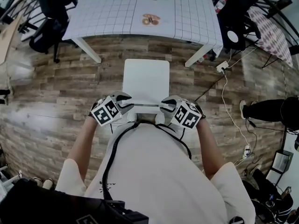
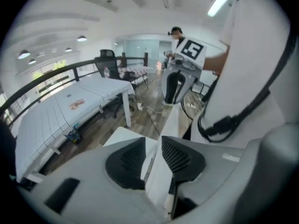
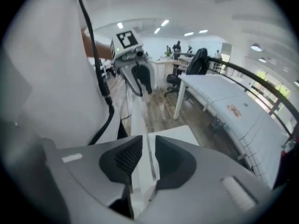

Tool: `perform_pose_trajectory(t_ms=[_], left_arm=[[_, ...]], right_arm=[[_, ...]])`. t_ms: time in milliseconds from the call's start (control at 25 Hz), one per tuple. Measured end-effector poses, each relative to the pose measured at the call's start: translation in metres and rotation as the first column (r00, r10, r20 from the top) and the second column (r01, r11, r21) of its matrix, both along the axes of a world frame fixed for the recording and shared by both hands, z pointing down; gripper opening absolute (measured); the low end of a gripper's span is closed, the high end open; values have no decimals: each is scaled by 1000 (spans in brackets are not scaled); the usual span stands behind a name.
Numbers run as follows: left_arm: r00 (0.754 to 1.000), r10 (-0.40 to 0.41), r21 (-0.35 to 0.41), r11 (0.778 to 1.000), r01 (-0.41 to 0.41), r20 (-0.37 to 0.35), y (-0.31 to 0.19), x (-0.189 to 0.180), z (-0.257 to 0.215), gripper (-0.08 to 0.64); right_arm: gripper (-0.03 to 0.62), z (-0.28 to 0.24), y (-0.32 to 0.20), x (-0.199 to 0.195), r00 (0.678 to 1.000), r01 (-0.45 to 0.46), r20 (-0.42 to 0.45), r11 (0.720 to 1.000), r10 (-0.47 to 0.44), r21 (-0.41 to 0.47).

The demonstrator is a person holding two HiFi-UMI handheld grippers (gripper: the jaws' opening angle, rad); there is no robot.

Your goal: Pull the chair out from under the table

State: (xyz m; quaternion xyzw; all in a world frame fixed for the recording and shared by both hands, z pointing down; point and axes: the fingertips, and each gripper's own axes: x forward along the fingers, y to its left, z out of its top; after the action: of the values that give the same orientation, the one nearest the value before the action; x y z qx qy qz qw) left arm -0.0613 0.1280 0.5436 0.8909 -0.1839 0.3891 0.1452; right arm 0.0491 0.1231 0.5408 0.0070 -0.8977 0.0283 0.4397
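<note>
Shirt (image 1: 159,171): ours, white, filling the head view at 6 o'clock, with a black cable (image 1: 112,157) looping across it.
Left gripper (image 1: 127,102): we hold it at the left end of the backrest (image 1: 145,107). Its pads (image 2: 126,162) stand narrowly apart with the white rail between them. A slit shows beside one pad, so we are not gripping the rail.
Right gripper (image 1: 167,104): we hold it at the rail's right end, mirroring the other. Its pads (image 3: 128,157) sit close on either side of the rail, and we see no firm squeeze.
Chair (image 1: 145,80): white, with a square seat at 12 o'clock just beyond our grippers and its back toward us. It stands clear of the table's near edge, with a strip of floor (image 1: 56,78) between them.
Table (image 1: 117,8): a white gridded top farther off at 12 o'clock. A small brown thing (image 1: 151,19) lies on it.
Power strip (image 1: 223,65): on the wood planks at 2 o'clock, its white cord trailing toward 4 o'clock.
Office chair (image 1: 46,13): black, at 11 o'clock beside the table.
</note>
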Motion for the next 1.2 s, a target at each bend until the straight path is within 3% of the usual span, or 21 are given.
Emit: perform_pose_trajectory(t_ms=[80, 200, 320, 400, 720, 1200], left_arm=[[985, -101, 24, 994, 106, -138, -17, 7, -31, 87], [924, -221, 31, 970, 242, -313, -34, 11, -73, 31], [872, -292, 52, 940, 338, -392, -57, 10, -83, 8], [859, -317, 68, 925, 374, -402, -68, 7, -86, 8], [854, -361, 61, 909, 411, -374, -72, 2, -73, 6], [877, -346, 52, 922, 383, -333, -64, -2, -59, 8]], right_arm=[[22, -38, -19, -10, 979, -117, 168, 993, 113, 11], [5, -84, -37, -12, 902, -262, 356, 965, 245, -1], [5, -93, -56, -4, 831, -349, 449, 936, 328, -36], [5, -94, -63, 1, 808, -386, 464, 921, 363, -49], [5, -76, -60, 9, 815, -407, 434, 912, 385, -44], [5, -73, -62, 1, 831, -392, 419, 920, 366, -25]])
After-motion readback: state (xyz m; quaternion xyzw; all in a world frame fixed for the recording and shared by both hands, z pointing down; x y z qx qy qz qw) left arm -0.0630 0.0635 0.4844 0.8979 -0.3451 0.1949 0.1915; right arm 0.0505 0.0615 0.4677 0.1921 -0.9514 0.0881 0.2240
